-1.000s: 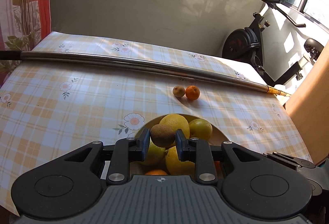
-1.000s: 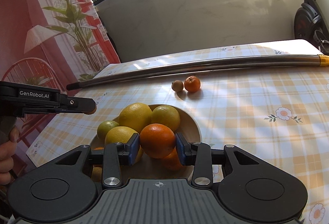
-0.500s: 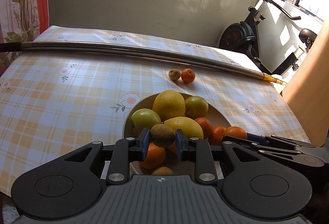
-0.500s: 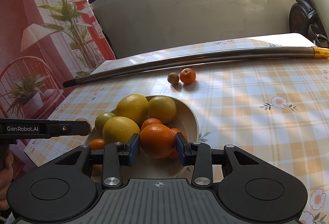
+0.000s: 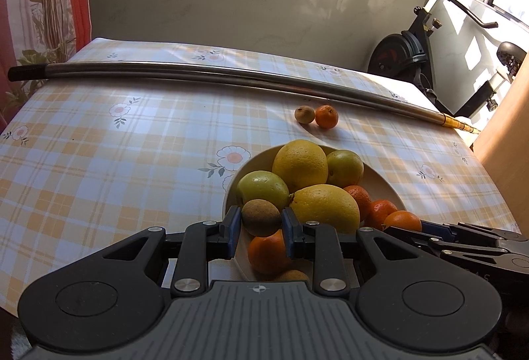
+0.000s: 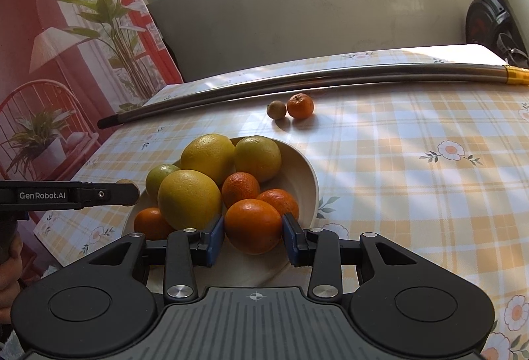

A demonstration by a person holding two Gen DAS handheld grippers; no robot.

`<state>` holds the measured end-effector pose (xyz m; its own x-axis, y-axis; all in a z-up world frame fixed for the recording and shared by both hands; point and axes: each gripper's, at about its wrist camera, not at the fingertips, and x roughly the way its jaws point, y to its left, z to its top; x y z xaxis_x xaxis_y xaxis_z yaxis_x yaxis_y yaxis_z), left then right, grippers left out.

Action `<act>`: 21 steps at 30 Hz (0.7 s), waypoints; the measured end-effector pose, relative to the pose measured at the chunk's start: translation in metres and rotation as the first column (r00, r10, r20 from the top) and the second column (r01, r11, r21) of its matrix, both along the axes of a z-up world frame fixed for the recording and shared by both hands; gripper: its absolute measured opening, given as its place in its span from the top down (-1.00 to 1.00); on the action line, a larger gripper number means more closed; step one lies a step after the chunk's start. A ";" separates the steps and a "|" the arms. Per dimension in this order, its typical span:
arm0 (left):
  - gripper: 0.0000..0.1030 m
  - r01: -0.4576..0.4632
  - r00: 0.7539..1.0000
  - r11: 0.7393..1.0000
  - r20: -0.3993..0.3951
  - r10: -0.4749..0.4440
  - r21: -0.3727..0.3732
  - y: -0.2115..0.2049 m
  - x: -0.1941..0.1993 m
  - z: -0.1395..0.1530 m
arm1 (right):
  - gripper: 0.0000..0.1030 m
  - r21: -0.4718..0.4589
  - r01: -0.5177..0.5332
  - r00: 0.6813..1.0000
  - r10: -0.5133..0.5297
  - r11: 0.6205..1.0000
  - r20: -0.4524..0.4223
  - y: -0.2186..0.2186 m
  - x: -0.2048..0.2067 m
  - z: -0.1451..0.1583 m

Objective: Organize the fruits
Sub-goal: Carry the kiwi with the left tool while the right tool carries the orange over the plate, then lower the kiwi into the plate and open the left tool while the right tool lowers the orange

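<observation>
Fruits fill the bowl (image 5: 380,176) on the desk (image 5: 99,161), with 2 strays, a small brown fruit (image 5: 304,114) and a mandarin (image 5: 326,116), touching each other beyond it near the metal pole (image 5: 198,75). Since a second ago the left hand-held gripper (image 5: 261,219), clenched on a kiwi (image 5: 261,217), has sunk toward the bowl's near-left side. The right hand-held gripper (image 6: 253,227) grips an orange (image 6: 253,225) over the bowl's near rim. Both look close to release.
</observation>
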<state>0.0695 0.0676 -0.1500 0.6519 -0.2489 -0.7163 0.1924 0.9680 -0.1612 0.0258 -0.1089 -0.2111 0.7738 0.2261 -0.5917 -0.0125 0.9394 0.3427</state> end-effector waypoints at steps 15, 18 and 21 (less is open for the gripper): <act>0.45 0.012 1.000 0.997 0.001 -0.012 0.070 -0.007 0.004 -0.008 | 0.32 -0.020 -0.044 0.999 0.044 0.999 -0.004 0.008 0.000 0.000; 0.45 0.011 1.000 0.996 0.006 -0.011 0.085 -0.009 0.004 -0.009 | 0.32 -0.023 -0.046 0.999 0.046 0.999 -0.007 0.009 0.001 -0.002; 0.45 0.007 1.000 0.996 0.006 -0.007 0.085 -0.008 0.005 -0.009 | 0.32 -0.024 -0.047 0.999 0.047 0.999 -0.007 0.009 0.001 -0.002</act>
<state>0.0746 0.0593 -0.1595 0.6549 -0.1920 -0.7309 0.1998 0.9768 -0.0775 0.0266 -0.0995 -0.2130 0.7585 0.2479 -0.6027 -0.0549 0.9459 0.3198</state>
